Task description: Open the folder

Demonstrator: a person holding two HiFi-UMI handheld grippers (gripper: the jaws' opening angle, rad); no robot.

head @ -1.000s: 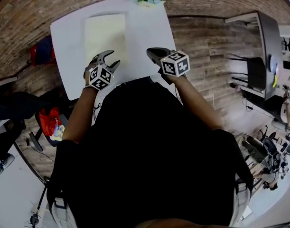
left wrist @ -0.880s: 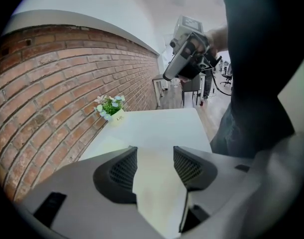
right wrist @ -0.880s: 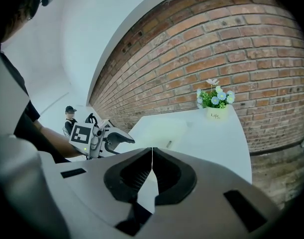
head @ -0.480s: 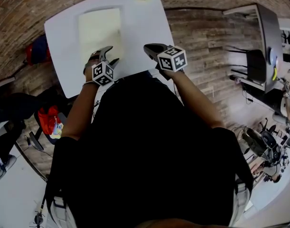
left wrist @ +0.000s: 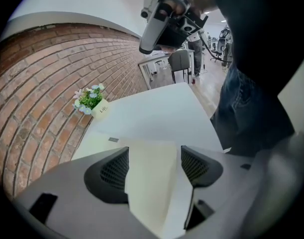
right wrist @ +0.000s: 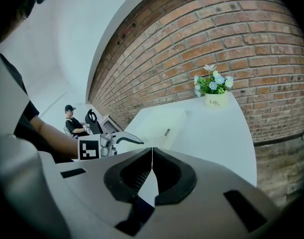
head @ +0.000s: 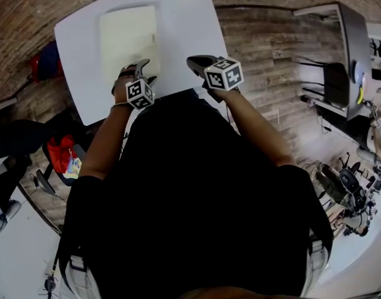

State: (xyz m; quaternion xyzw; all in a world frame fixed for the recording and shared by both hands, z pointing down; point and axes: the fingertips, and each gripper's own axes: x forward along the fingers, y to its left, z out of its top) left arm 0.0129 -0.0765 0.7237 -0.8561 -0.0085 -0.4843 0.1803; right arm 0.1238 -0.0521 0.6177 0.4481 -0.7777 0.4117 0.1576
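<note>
Your left gripper (head: 139, 69) tilts steeply down, its fingers just opened wide, with a corner of the folder (head: 129, 35) between them, ungripped. Your right gripper (head: 195, 61) angles down over the counter (head: 190, 30), fingers closed and empty.

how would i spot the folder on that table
Start at the white table beside the brick wall, with a small flower pot at its far end. The folder lies flat and closed on its left half. It is the only cream rectangle on the white top.

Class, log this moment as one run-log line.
phase: approach | left gripper: jaws just opened, folder corner between, ungripped | right gripper: shut, empty | folder: closed on table
</note>
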